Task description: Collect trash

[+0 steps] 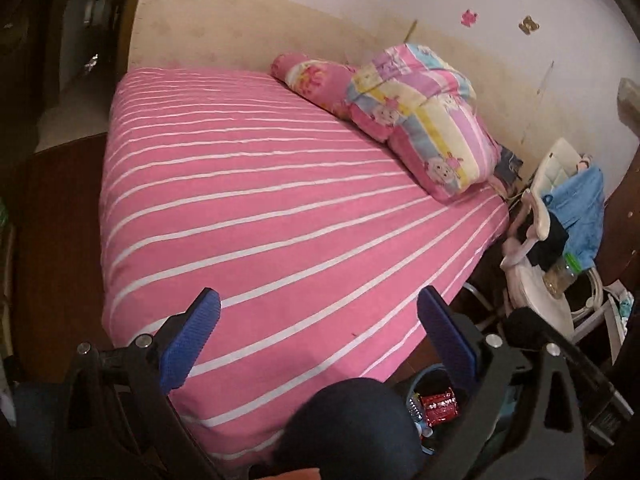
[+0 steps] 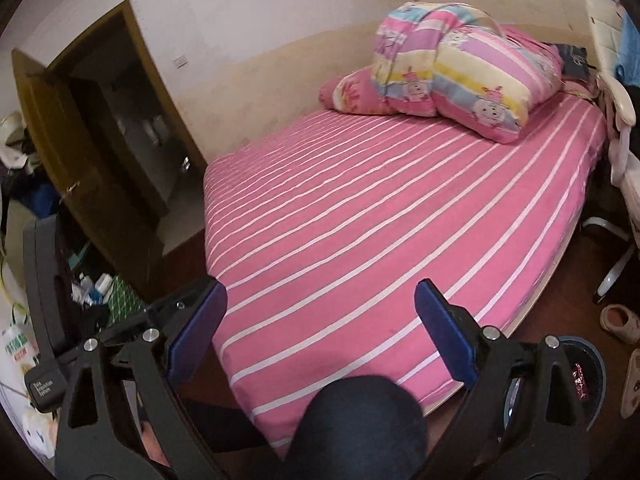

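My left gripper point(image 1: 320, 292) hangs open above the near corner of a pink striped bed point(image 1: 280, 200), with nothing between its blue pads point(image 1: 192, 340). Below its right finger a blue-rimmed trash bin point(image 1: 418, 378) stands on the floor, holding a red wrapper point(image 1: 440, 402). My right gripper point(image 2: 320, 284) is also open and empty over the same bed point(image 2: 400, 208). In the right wrist view the bin point(image 2: 596, 354) sits at the lower right, partly hidden by the right finger, with a shiny red wrapper point(image 2: 578, 380) inside.
A folded colourful quilt point(image 2: 460, 72) and a pillow point(image 2: 352, 92) lie at the head of the bed. A white chair point(image 1: 540, 280) with blue cloth stands beside the bed. Slippers point(image 2: 618, 322) lie near the bin. An open brown door point(image 2: 80, 184) and floor clutter point(image 2: 96, 288) are at the left.
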Tool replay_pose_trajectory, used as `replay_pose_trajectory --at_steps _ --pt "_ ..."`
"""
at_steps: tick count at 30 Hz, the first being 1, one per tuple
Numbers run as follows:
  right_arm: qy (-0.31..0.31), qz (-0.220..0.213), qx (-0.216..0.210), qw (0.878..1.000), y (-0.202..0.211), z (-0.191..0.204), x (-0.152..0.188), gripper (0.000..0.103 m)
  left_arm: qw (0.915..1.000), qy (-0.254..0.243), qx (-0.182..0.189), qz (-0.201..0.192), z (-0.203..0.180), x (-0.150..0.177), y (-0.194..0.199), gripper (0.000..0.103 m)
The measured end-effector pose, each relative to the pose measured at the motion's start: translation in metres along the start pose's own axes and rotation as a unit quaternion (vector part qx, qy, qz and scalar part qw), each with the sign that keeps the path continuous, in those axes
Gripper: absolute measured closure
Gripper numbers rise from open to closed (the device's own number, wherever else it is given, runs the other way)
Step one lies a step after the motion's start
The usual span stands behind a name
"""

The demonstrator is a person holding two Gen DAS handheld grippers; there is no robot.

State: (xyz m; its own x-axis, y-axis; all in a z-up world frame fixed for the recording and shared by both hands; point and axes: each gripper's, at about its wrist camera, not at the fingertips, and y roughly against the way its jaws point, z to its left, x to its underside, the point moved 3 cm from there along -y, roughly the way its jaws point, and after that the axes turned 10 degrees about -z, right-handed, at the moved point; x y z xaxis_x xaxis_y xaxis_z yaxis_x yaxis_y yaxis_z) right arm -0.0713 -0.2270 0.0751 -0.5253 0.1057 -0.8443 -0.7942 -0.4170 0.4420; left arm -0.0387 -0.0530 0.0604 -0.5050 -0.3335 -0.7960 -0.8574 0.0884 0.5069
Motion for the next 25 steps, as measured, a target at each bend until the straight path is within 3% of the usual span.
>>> replay_pose_trajectory --at_steps 8,13,16,25 --pt "0.037 0.000 -0.010 0.999 0.012 0.054 0.009 0.009 0.9996 0.008 0.000 -0.026 0.026 -0.009 0.037 0.006" --pt "0.043 -0.008 -0.014 0.999 0.018 0.063 0.007 0.009 0.9991 0.006 0.012 -0.041 0.032 -0.015 0.048 0.005" --pt "0.047 -0.011 -0.015 0.999 0.022 0.060 0.004 0.009 0.9990 -0.006 0.002 -0.044 0.030 -0.015 0.053 0.005" --pt "0.055 0.000 0.007 0.998 0.000 0.043 0.004 0.006 0.9999 -0.012 -0.010 -0.007 0.030 -0.016 0.012 0.005"
